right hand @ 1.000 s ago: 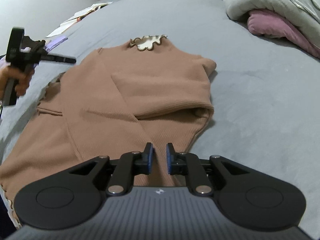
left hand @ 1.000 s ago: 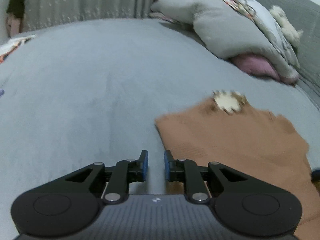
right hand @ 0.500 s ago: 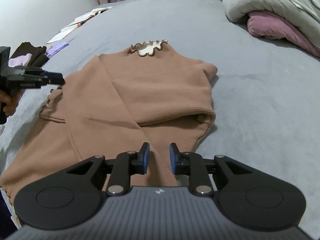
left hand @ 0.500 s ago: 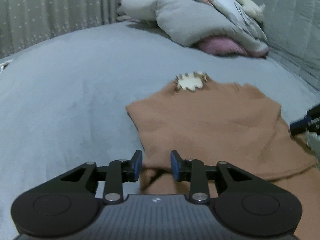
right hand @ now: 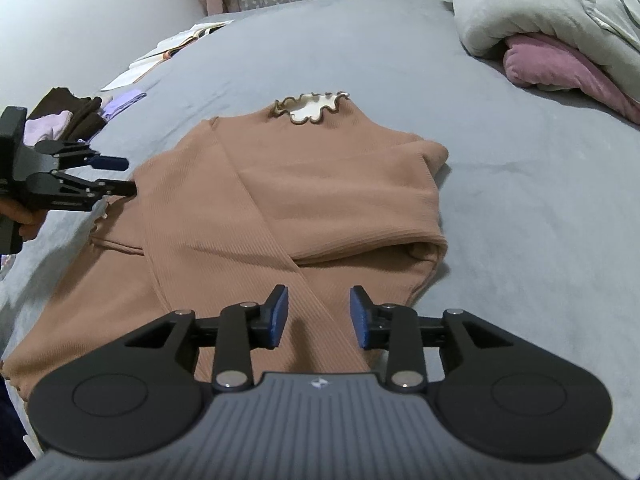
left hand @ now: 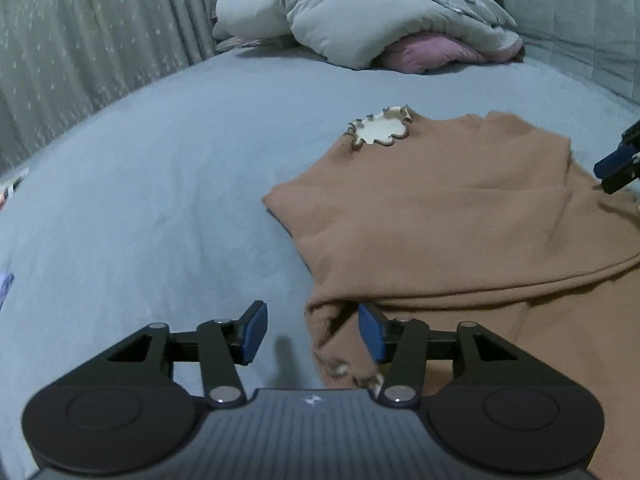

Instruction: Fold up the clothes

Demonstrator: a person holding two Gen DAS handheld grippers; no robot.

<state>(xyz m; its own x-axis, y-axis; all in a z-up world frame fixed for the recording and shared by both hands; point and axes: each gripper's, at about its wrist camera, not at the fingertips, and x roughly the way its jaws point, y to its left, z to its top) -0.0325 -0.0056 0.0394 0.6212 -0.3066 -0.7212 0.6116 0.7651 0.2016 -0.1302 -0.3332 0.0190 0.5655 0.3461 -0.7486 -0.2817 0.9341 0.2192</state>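
A brown ribbed sweater [left hand: 440, 208] with a cream frilled collar [left hand: 380, 130] lies flat on the grey bed, both sleeves folded across its body. My left gripper [left hand: 311, 320] hovers at its left edge. The jaws are opening, with the folded sleeve's edge between them and no pad pressing it. In the right wrist view the sweater [right hand: 320, 184] fills the middle. My right gripper [right hand: 319, 304] is above the diagonal sleeve, jaws opening, pads clear of the cloth. The left gripper [right hand: 125, 176] shows at the sweater's left edge, and the right gripper's tips [left hand: 614, 172] show at the left wrist view's right border.
A heap of grey quilt over a pink blanket [right hand: 560, 32] lies at the head of the bed [left hand: 160, 200]. Papers [right hand: 176, 44] and a small pile of dark and lilac clothes [right hand: 68, 116] sit near the far left edge. A curtain [left hand: 80, 40] hangs behind.
Both grippers' jaws have spread apart. The left gripper has rolled and swung toward the sweater, so the folded sleeve edge now sits between its jaws. The right gripper has stayed in place.
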